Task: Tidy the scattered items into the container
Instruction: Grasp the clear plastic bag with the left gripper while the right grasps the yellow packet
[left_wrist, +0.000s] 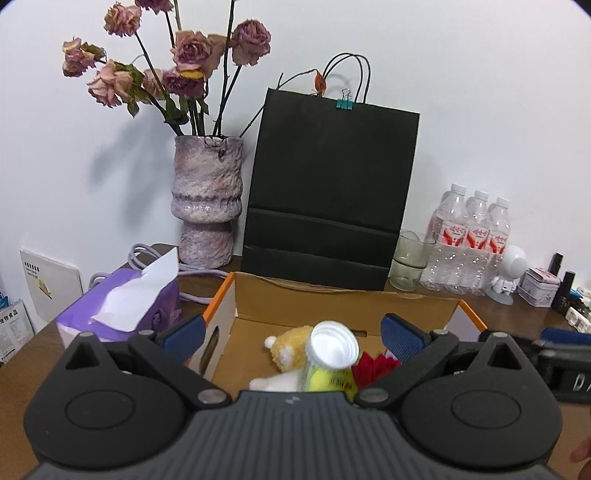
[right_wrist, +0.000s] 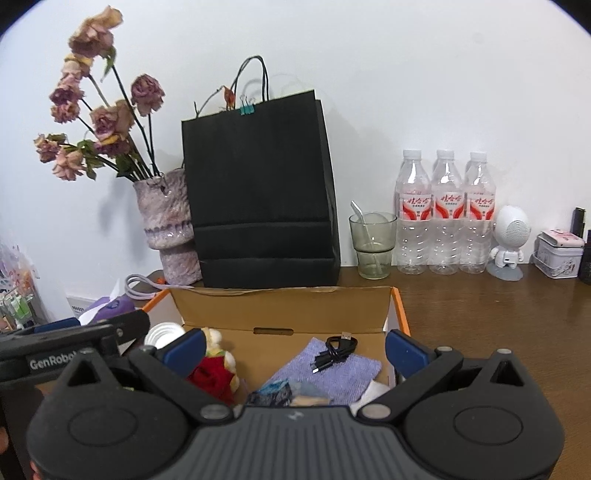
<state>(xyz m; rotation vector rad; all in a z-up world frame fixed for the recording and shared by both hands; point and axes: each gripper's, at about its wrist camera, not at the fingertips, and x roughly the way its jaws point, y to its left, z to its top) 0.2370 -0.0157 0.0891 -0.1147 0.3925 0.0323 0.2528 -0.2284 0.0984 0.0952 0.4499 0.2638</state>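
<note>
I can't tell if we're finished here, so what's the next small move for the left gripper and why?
Probably lift the left gripper straight up and back. It is open over the cardboard box, and the tube of tennis balls stands between its fingers apparently ungripped, among the plush toy and other items.

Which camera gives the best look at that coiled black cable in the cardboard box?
The right wrist view: the coiled black USB cable lies unobstructed on the purple cloth. The left wrist view does not show it at all.

A box (right_wrist: 288, 306) sits on a table (right_wrist: 498, 314); cable (right_wrist: 334, 350) on cloth (right_wrist: 332, 373) inside. Behind: vase (right_wrist: 166, 229), bag (right_wrist: 258, 192), glass (right_wrist: 373, 243), bottles (right_wrist: 443, 210).
</note>
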